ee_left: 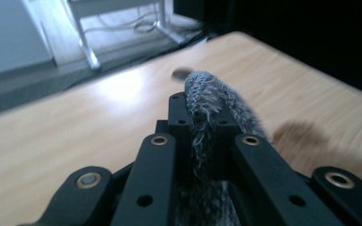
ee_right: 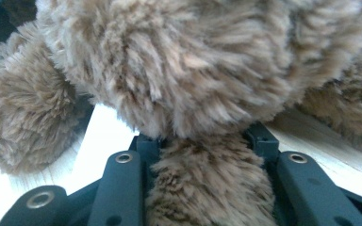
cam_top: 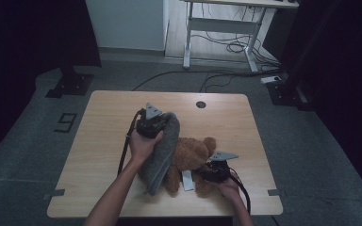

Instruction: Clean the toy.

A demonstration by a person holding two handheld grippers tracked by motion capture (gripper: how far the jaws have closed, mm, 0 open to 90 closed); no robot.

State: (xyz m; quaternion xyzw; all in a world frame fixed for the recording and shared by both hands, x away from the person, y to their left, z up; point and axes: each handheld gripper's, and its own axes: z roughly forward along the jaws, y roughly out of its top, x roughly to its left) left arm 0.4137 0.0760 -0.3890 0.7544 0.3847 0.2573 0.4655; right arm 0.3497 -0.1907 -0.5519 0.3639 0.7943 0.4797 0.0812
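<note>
A brown teddy bear (cam_top: 191, 155) lies on the wooden table (cam_top: 103, 122), near its front edge. A grey fuzzy cloth (cam_top: 165, 146) hangs from my left gripper (cam_top: 158, 123), which is raised above the table and shut on the cloth's top edge (ee_left: 202, 101). The cloth drapes down over the bear's left side. My right gripper (cam_top: 207, 172) rests low at the bear's right side and is shut on a furry limb of the bear (ee_right: 209, 188), with the bear's body (ee_right: 193, 66) close in front of its jaws.
A white tag (cam_top: 187, 180) lies by the bear's lower part. A round cable hole (cam_top: 201, 104) sits near the table's far edge. Beyond the table stand a white desk frame (cam_top: 188, 42) and cables on the floor.
</note>
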